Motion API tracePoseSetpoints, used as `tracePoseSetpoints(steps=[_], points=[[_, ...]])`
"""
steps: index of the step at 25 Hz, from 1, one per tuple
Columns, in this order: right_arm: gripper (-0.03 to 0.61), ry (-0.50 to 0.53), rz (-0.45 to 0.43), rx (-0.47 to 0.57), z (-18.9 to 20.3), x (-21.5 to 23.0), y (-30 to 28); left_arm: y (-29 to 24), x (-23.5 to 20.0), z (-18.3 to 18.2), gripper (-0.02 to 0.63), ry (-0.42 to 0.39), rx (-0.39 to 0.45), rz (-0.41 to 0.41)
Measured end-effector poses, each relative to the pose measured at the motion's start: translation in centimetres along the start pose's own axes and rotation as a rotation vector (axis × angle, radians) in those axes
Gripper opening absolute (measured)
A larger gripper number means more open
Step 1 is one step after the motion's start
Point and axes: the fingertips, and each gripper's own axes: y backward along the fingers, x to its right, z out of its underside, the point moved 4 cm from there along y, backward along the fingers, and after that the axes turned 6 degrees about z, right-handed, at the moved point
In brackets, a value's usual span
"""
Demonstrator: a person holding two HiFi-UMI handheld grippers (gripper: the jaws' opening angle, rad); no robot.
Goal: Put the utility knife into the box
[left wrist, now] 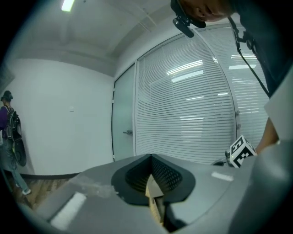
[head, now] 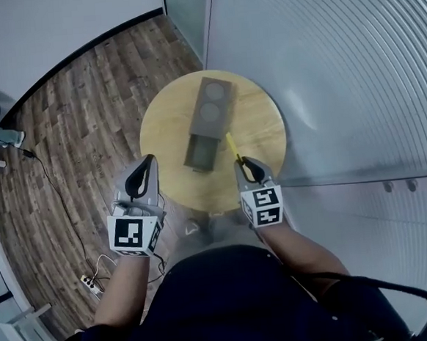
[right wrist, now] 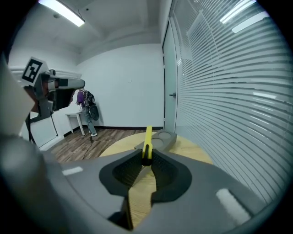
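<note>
The jaws of the right gripper [right wrist: 146, 157] were pinched on the rear end of the utility knife [right wrist: 148, 141], partly closed with only the thin yellow handle between the pads. The rest of the knife stuck out straight ahead of the jaw tips, probably so that it could be led nose-first. The box [head: 210, 122], dark and long, lay on the round wooden counter [head: 261, 125] ahead of and below those jaws, apart from the knife. Its nearer end looked open, which seemed the likely place to lower the knife. The knife was therefore held clear of the counter and not yet in the box. The jaws of the left gripper [left wrist: 151, 157] met at the tips with nothing between them. It was off to the side of the box, seemingly kept spare to steady it
</note>
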Motion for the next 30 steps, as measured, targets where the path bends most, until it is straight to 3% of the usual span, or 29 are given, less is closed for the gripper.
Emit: tracePoseSetpoints(steps=[15,24,30], points=[[0.074,0.01,-0.052,0.042,-2.8,-0.3,-1.2,1.7,-0.4,-0.8,0.003,-0.003,0.013,-0.048],[0.074,0.037,-0.137,0.039,-3.8,-3.7,-3.8,6.0,-3.4,-0.5,0.003,0.008,-0.009,-0.183],[0.074,0.069,-0.182,0.026,-3.7,-5.6,-4.7,7.1,-4.2,0.1,0.003,0.04,0.01,-0.229]])
